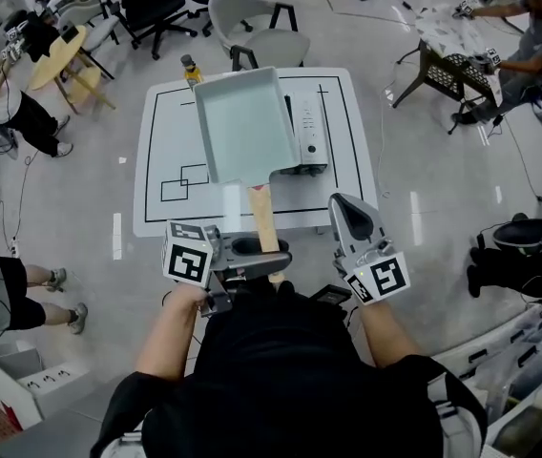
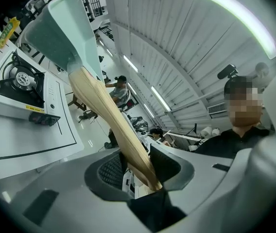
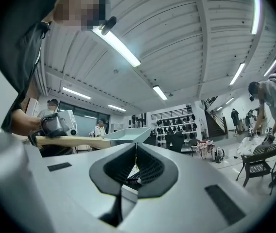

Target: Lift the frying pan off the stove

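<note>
A pale green rectangular frying pan with a wooden handle hangs in the air above the white table, clear of the portable gas stove. My left gripper is shut on the near end of the handle. In the left gripper view the handle runs up from between the jaws of the left gripper to the pan, and the stove sits below at left with a bare burner. My right gripper is shut and empty at the right. In the right gripper view the right gripper has its pads together, with the pan off to the left.
A small bottle stands at the table's far edge. Chairs stand beyond the table. People sit at the left and the far right. A small dark table is at upper right.
</note>
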Demonstrator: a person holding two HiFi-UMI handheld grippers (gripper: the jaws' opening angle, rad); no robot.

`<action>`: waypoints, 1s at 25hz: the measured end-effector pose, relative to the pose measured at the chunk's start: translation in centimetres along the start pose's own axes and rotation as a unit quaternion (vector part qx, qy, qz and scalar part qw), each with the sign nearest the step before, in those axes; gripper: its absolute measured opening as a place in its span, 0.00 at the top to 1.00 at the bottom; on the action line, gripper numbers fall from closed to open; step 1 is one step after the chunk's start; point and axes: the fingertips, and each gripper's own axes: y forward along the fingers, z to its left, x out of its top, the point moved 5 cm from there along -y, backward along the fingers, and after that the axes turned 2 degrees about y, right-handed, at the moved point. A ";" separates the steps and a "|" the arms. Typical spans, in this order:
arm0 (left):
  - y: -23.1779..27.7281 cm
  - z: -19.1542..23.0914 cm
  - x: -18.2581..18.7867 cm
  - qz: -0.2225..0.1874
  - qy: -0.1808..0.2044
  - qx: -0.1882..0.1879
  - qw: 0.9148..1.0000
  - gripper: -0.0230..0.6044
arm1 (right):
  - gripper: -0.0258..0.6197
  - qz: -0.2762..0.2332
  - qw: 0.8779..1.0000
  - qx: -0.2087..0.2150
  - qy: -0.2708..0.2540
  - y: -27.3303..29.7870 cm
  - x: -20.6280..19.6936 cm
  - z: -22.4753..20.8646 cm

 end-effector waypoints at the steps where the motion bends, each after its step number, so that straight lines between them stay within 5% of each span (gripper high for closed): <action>1: 0.0 -0.2 -0.3 0.000 0.001 0.003 1.000 0.71 | 0.93 0.001 1.000 0.001 0.000 -0.2 -0.1 0.1; 25: -3.6 -1.4 -1.6 0.018 0.006 -0.013 1.000 0.71 | 0.93 0.024 0.998 -0.054 -0.012 -1.0 -0.9 2.3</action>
